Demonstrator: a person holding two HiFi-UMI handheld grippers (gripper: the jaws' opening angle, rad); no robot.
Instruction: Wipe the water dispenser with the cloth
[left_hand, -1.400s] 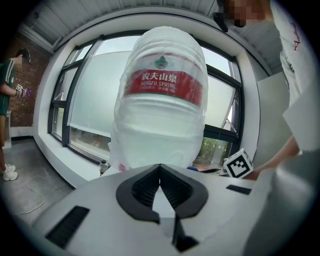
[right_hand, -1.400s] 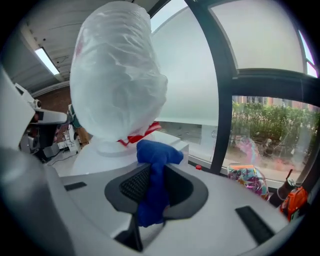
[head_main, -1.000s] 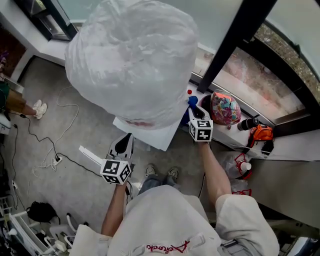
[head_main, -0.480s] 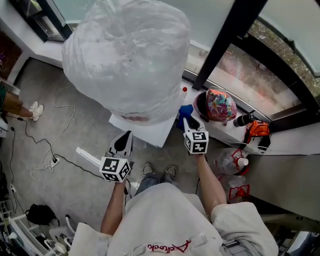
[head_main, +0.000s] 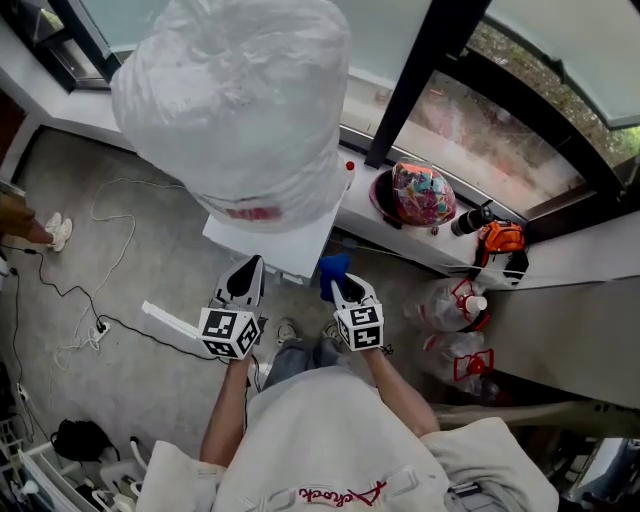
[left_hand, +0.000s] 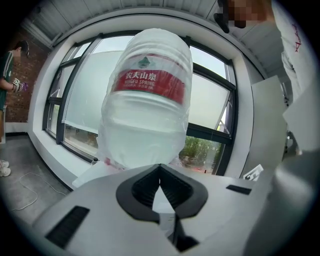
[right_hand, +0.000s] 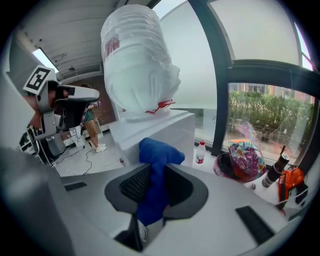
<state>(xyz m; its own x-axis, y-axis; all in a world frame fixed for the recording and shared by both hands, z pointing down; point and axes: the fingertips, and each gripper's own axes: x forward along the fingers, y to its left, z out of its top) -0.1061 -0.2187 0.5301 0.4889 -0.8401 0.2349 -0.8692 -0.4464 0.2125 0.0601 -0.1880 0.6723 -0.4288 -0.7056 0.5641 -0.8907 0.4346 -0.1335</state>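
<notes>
Over grey floor (head_main: 120, 270) by a window ledge (head_main: 400, 240), right gripper (head_main: 340, 284) pinches blue cloth (head_main: 331, 267) beside white water dispenser (head_main: 264, 240); left gripper (head_main: 249, 268) closed, empty.

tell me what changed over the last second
The right gripper, jaws shut on the blue cloth, drew back from the right side of the water dispenser toward the person and ended beside the left gripper. The blue cloth stayed gripped. The left gripper stayed in place in front of the water dispenser, jaws shut and empty.
</notes>
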